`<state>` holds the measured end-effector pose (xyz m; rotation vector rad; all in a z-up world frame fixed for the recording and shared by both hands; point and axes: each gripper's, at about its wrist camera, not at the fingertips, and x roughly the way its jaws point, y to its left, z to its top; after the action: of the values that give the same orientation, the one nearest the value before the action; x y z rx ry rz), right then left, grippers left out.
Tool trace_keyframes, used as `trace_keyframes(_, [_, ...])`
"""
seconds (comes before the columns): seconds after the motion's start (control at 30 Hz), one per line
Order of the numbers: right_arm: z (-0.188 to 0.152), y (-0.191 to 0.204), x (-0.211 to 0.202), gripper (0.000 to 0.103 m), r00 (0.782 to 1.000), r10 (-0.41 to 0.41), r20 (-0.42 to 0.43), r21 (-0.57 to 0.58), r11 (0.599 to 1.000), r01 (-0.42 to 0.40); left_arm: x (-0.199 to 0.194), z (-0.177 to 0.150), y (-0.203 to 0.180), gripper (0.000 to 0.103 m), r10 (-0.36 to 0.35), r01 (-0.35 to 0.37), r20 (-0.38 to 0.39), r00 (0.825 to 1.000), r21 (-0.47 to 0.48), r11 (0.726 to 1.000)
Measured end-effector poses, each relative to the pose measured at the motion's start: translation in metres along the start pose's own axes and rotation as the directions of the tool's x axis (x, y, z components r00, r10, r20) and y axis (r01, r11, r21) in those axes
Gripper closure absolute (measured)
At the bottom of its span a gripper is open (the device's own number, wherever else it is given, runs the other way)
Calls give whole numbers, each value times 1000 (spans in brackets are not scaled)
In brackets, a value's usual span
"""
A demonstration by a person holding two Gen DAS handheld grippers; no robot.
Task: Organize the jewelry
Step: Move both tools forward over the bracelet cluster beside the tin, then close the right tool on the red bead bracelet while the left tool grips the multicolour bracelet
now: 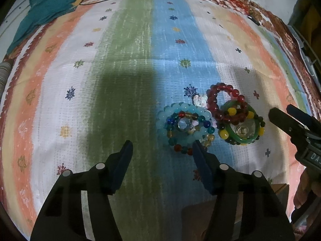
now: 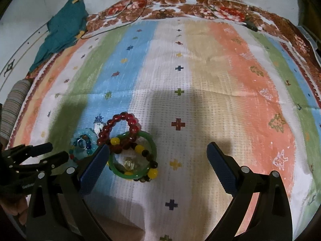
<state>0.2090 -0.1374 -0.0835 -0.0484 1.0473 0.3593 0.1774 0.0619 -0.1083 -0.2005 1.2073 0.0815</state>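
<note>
A pile of jewelry lies on the striped bedspread [image 1: 130, 60]. It holds a pale blue bead bracelet [image 1: 170, 108] with a multicoloured bead bracelet [image 1: 207, 124] and a clear-stone ring [image 1: 183, 123] on it. Beside these are a red bead bracelet [image 1: 217, 89], a green bangle [image 1: 243, 140] and a yellow-and-dark bead bracelet [image 1: 224, 134]. My left gripper [image 1: 162, 149] stands open over bare cloth, its right fingertip at the edge of the multicoloured beads. My right gripper [image 2: 158, 150] is open wide; the green bangle [image 2: 153, 146] lies between its fingers, close to the left one.
A teal cloth [image 1: 50, 6] lies at the back left, with a thin dark cable [image 2: 140, 10] running along the flowered border. A small dark object [image 2: 250, 25] sits at the back right. The right gripper [image 1: 282, 111] shows at the left wrist view's right edge.
</note>
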Motion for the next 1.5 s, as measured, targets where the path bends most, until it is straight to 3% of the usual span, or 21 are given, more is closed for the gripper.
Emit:
trace_keyframes(0.07, [4, 1, 4, 17, 1000, 6, -8, 2, 1000, -6, 2, 1, 0, 47, -3, 3, -7, 1000, 2, 1000])
trace_keyframes(0.3, [15, 7, 18, 18, 999, 37, -28, -2, 999, -37, 7, 1, 0, 51, -13, 13, -28, 1000, 7, 1000])
trace_keyframes(0.37, [16, 11, 22, 23, 998, 44, -38, -12, 999, -44, 8, 1, 0, 55, -19, 19, -30, 999, 5, 1000])
trace_keyframes(0.53, [18, 16, 30, 23, 998, 26, -50, -44, 999, -28, 12, -1, -4, 64, -32, 32, -39, 999, 10, 999])
trace_keyframes(0.63, [19, 15, 35, 31, 997, 33, -67, -46, 998, -36, 15, -3, -8, 65, -31, 32, -44, 999, 22, 999])
trace_keyframes(0.8, [21, 18, 39, 33, 995, 57, -76, -52, 997, -61, 20, -1, -11, 69, -25, 26, -37, 999, 25, 999])
trace_keyframes(0.93, [20, 18, 48, 54, 991, 74, -107, -50, 996, -79, 22, 2, -12, 77, -26, 27, -39, 999, 28, 999])
trace_keyframes(1.03, [20, 18, 53, 61, 989, 84, -120, -48, 995, -90, 22, 1, -11, 86, -10, 11, -32, 999, 29, 1000])
trace_keyframes(1.13, [19, 19, 56, 71, 988, 87, -129, -57, 994, -95, 23, 2, -7, 88, -16, 16, -32, 999, 18, 1000])
trace_keyframes(1.3, [18, 21, 55, 78, 990, 74, -124, -78, 993, -84, 22, 2, -6, 92, -10, 11, -24, 1000, 19, 1000])
trace_keyframes(1.37, [18, 20, 53, 88, 991, 68, -113, -80, 994, -77, 20, 2, -6, 94, -2, 2, -19, 1000, 16, 1000])
trace_keyframes(1.5, [20, 24, 49, 88, 992, 66, -104, -94, 993, -76, 16, 5, -6, 94, 1, -1, -11, 1000, 23, 1000])
